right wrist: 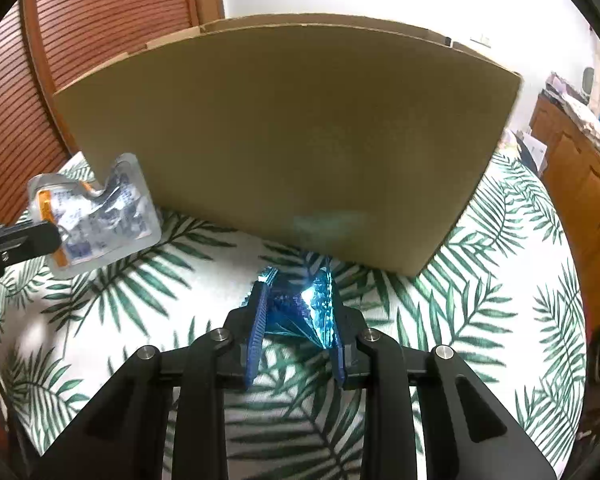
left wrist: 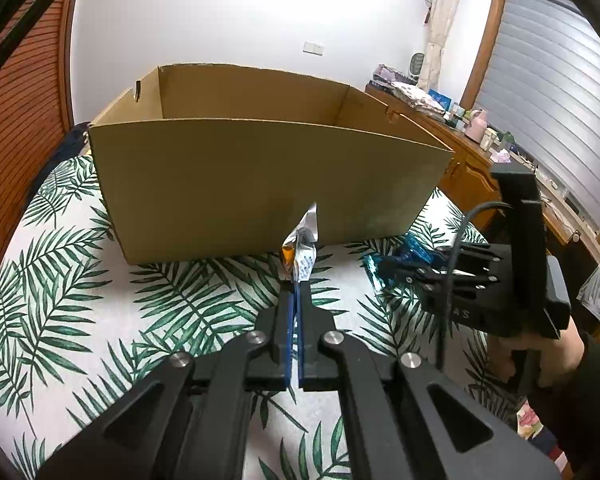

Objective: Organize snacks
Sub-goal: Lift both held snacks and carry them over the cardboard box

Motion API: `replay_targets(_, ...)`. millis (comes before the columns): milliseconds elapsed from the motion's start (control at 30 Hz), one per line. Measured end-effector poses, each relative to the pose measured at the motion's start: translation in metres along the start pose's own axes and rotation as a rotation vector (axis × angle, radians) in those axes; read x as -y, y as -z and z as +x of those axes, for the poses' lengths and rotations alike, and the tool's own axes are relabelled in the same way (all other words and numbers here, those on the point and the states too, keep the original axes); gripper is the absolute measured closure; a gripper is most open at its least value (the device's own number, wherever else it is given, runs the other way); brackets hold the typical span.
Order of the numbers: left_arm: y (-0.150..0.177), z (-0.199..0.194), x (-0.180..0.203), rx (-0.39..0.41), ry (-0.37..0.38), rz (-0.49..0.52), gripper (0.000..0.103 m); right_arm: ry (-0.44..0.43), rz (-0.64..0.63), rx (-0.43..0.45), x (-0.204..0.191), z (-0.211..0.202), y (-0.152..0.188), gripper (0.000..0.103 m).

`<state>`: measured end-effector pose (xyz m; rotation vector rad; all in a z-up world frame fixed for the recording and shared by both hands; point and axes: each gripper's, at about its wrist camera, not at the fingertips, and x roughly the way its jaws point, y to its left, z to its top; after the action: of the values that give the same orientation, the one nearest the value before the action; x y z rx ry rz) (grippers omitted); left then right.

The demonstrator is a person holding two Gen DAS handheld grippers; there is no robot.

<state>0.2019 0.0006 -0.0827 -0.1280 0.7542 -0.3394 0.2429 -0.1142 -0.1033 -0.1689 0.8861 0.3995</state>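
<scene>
An open cardboard box [left wrist: 260, 184] stands on a round table with a palm-leaf cloth [left wrist: 80, 280]. My left gripper [left wrist: 296, 284] is shut on the bottom edge of a silver snack pouch [left wrist: 302, 248], held upright just in front of the box wall. In the right wrist view that pouch [right wrist: 100, 216] hangs at the left, above the cloth, in the left gripper [right wrist: 56, 236]. My right gripper [right wrist: 296, 284] is shut on a crumpled blue foil packet [right wrist: 300, 308] low over the cloth, close to the box [right wrist: 300, 140]. The left wrist view shows the blue packet [left wrist: 416, 250] at the right gripper [left wrist: 384, 270].
A wooden sideboard [left wrist: 460, 148] cluttered with small items stands right of the table under a window blind [left wrist: 540, 100]. A louvered wooden door [left wrist: 16, 100] is behind on the left. A person's hand [left wrist: 548, 352] grips the right tool. The box's inside is hidden.
</scene>
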Motion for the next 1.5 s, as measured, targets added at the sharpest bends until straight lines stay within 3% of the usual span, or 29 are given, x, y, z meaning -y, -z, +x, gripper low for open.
replay_targets(533, 0.000, -0.032, 0.020, 0.058, -0.046, 0.050, 0.103, -0.015, 0.063, 0.046, 0.000, -0.048, 0.037, 0.077)
replay_targets(1100, -0.014, -0.072, 0.033, 0.124, -0.037, 0.074, 0.103, 0.000, 0.062, 0.118, -0.013, -0.095, 0.020, 0.077)
replay_targets(1500, -0.041, -0.090, 0.033, 0.179, -0.018, 0.092, 0.103, 0.002, 0.055, 0.200, -0.019, -0.128, -0.001, 0.077)
